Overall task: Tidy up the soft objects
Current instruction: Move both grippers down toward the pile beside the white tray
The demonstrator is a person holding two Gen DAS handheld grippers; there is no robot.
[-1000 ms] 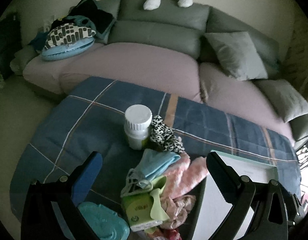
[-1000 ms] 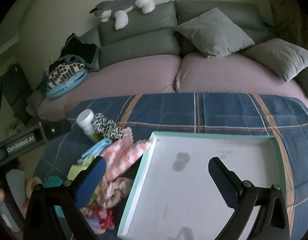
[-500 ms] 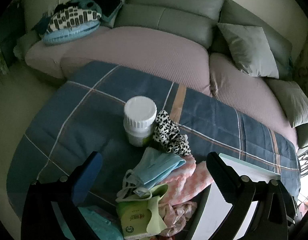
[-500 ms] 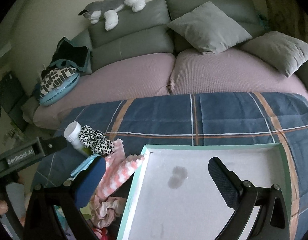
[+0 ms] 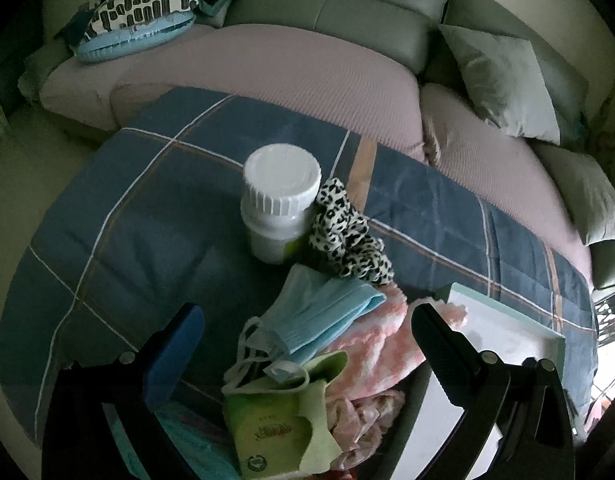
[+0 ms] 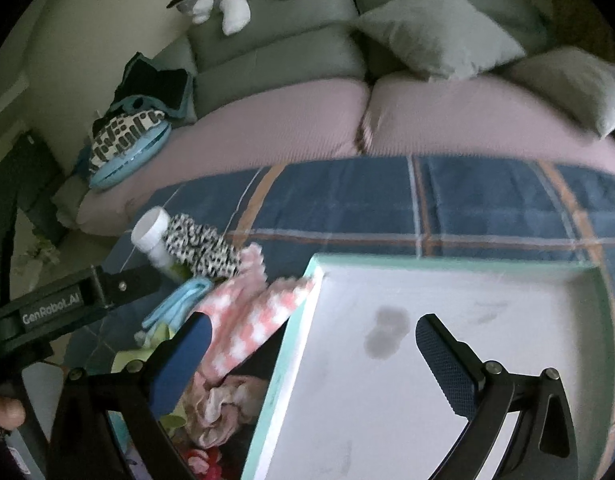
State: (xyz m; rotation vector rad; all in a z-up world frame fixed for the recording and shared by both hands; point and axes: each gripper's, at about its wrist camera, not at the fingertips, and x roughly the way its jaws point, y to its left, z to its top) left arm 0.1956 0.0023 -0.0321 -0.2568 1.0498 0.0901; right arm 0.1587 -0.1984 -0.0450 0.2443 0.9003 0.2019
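While we hover over the pile: both grippers spread wide, nothing in either.
Left gripper (image 5: 307,344): it hangs low over the heap on the blue plaid blanket (image 5: 155,216), fingers apart on either side of the face mask, angled forward and down.
Right gripper (image 6: 311,356): it floats above the white tray (image 6: 587,280), fingers apart, one over the pink cloth's edge and one over the tray floor.
Face mask (image 5: 319,320): light and limp, we judge; it lies on top of the pink cloth, loops trailing toward us. We would pinch the pleated middle, since a loop would stretch and swing.
Pink cloth (image 5: 379,344): fluffy, floppy, partly under the mask, its corner touching the tray rim; a bunched fold gives the best hold.
Spotted scrunchie (image 5: 347,236): soft, springy, leaning against the white bottle (image 5: 281,200); easy to pinch anywhere on its ring.
Tissue pack (image 5: 275,424): squashy, slick wrapper, nearest us; it may slip.
Tray: empty, just beside the heap.
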